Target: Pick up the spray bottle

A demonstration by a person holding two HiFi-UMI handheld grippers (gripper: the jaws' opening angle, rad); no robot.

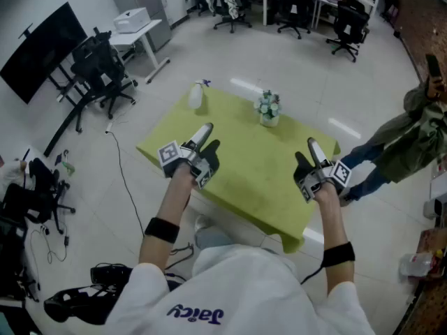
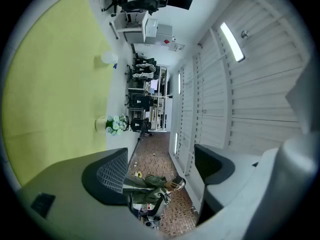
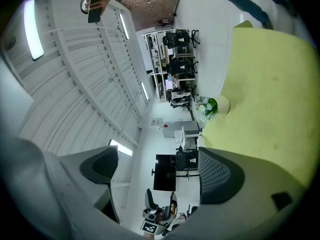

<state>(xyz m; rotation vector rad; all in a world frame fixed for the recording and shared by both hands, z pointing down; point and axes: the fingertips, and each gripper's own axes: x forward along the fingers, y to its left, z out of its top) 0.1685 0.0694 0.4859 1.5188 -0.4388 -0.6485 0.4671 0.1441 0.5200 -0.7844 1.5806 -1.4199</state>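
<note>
A white spray bottle (image 1: pixel 196 96) with a blue nozzle stands at the far left corner of the yellow-green table (image 1: pixel 244 176); in the left gripper view the spray bottle (image 2: pixel 108 58) is small and far off. My left gripper (image 1: pixel 207 139) hovers over the table's left part, open and empty, well short of the bottle. Over the right part, my right gripper (image 1: pixel 306 153) is open and empty too. Both are rolled on their sides, and nothing lies between the pads (image 2: pixel 111 173) of the left or the pads (image 3: pixel 216 176) of the right.
A small pot of flowers (image 1: pixel 268 109) stands at the table's far edge, between the grippers. A person in a green jacket (image 1: pixel 408 138) stands to the table's right. Office chairs (image 1: pixel 105 68), a black screen (image 1: pixel 38 51) and cables (image 1: pixel 49 236) lie on the left.
</note>
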